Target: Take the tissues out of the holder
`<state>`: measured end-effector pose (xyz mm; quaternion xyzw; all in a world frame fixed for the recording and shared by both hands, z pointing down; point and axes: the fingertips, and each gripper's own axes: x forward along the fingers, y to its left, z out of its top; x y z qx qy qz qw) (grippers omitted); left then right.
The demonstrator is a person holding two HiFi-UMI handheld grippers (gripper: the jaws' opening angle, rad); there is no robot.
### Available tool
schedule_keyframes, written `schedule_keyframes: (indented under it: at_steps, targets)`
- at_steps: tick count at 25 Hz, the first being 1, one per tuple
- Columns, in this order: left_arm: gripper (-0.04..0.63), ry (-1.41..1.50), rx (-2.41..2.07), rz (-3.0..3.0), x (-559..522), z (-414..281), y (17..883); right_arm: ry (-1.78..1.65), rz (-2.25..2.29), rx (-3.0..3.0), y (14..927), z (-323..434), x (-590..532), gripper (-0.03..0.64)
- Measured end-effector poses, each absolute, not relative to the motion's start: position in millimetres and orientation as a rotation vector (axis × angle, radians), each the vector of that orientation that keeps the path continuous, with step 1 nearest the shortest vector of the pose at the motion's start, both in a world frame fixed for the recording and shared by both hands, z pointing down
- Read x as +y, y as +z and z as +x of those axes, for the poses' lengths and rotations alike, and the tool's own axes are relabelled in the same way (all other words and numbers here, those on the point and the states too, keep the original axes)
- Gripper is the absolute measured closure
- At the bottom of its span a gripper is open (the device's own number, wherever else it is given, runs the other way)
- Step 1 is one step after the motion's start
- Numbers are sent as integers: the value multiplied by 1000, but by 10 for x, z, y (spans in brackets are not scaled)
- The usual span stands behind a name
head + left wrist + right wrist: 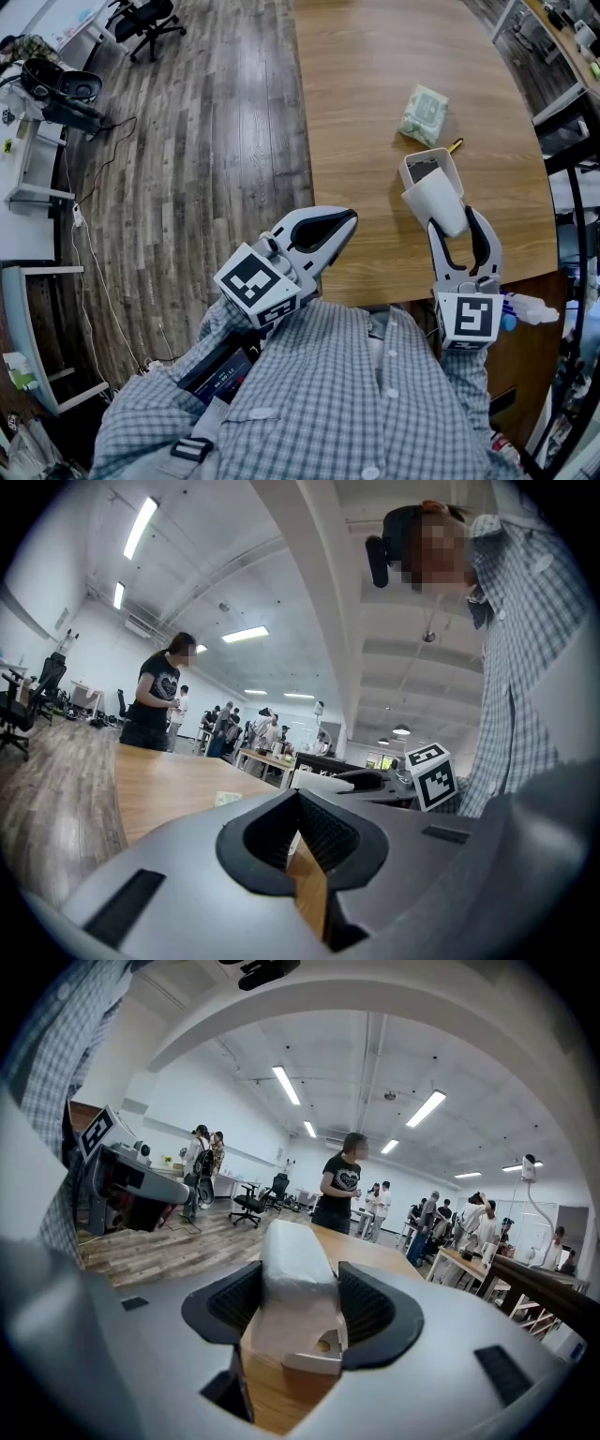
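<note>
A white tissue holder (pixel 441 195) is gripped in my right gripper (pixel 457 218) above the near right part of the wooden table (pixel 375 56); its dark open mouth faces away from me. In the right gripper view the holder (pixel 291 1274) fills the gap between the black pads (pixel 367 1305). A pale green tissue pack (pixel 424 114) lies on the table beyond the holder, and it shows small in the left gripper view too (pixel 228 799). My left gripper (pixel 349 218) hovers at the table's near left edge, shut and empty.
A yellow-tipped pen (pixel 455 145) lies by the holder's far side. A black office chair (pixel 145 23) stands on the wood floor at the far left. A white and blue bottle (pixel 525 307) sits low at the right. Several people stand across the room (pixel 342 1190).
</note>
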<state>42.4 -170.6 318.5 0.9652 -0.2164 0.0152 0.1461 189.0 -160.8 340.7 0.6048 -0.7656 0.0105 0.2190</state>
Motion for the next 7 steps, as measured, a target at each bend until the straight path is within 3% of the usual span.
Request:
schedule_keyframes:
  at_steps: [7]
  targets:
    - [588,45,-618,2785,-1704,436,3178,21,1670,-2099,3445,1941,-1604,353]
